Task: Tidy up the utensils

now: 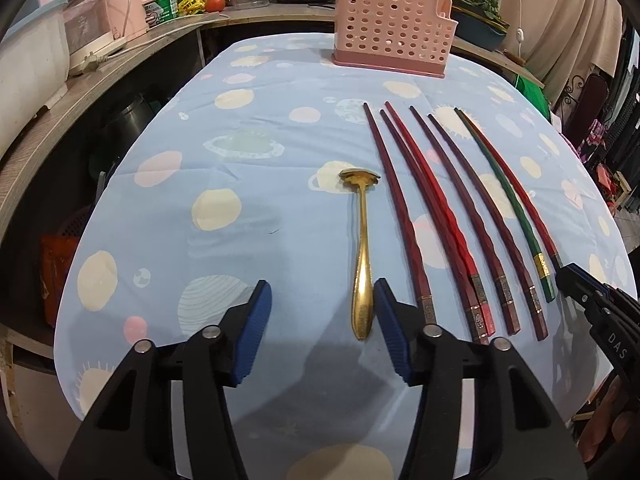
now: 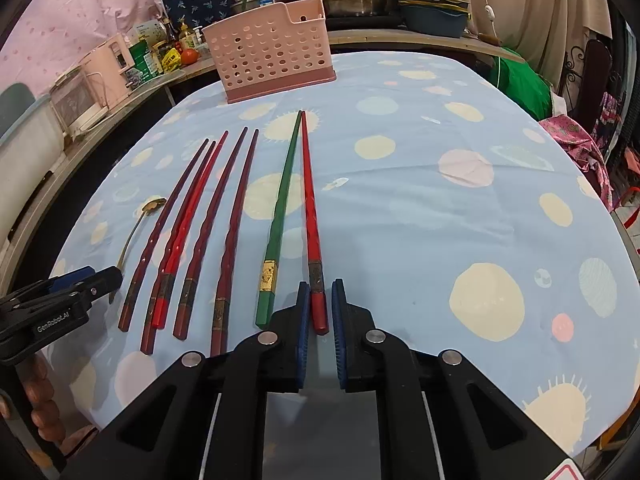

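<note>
Right tool (image 2: 321, 304) straddles the butt end of the red chopstick (image 2: 310, 216), fingers narrowed on each side, contact unclear, not yet lifted. Its long axis runs straight ahead toward the pink rack (image 2: 272, 58) at the far table edge. Left tool (image 1: 322, 320) spread wide, gold spoon (image 1: 363, 264) handle beside its right finger. Chopstick glossy, banded near butt, outermost of 7.

The pink holder's (image 2: 276, 56) inside stays hidden behind its wall, and a frame edge crops the left tongs (image 2: 86, 276)

Your two wrist cameras sit low and close over the table (image 1: 168, 200), both facing the pink basket (image 1: 394, 28), side by side.
</note>
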Available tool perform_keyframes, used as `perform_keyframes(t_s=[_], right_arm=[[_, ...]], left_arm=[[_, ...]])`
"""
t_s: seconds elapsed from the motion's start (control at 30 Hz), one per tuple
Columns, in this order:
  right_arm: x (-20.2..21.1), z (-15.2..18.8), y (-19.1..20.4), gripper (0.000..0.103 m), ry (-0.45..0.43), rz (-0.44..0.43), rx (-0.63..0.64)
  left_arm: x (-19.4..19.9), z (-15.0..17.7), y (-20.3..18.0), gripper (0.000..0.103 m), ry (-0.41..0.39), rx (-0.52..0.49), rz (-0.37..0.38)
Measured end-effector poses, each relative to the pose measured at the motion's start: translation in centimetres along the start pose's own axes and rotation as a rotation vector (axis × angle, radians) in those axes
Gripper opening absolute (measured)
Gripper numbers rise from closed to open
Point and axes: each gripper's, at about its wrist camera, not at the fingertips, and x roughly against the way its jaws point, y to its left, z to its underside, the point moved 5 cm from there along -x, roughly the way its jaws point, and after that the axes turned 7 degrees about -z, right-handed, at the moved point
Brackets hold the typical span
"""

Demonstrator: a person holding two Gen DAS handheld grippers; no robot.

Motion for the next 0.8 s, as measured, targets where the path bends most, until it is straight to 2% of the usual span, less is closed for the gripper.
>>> perform_keyframes(t_s=[0.1,0.27,0.4,0.57,0.8], right_arm=[[-0.1,0.0,0.0,0.011,0.000,-0.001,0.001],[-0.1,0.0,0.1,0.008,0.001,-0.005,0.003],[-0.1,-0.1,0.1,0.008,0.004,-0.014,0.004],[0.4,-0.1,0.3,0.007,-0.004,-0.036,-0.006],[3.0,-1.6,0.4,0.007,-0.078,-0.052,-0.015]], left_arm=[[0.1,0.0,-0.2,0.037,-0.008,-0.011,0.008],[0.1,-0.1,-0.5,0.012,-0.006,-0.010,0.033],[0.2,-0.2,-0.2,0.011,0.007,0.018,0.075],[0.9,-0.6,0.3,0.010,-0.002,0.039,0.083],[3.0,-1.9,0.8,0.010,-0.048,0.061,0.087]])
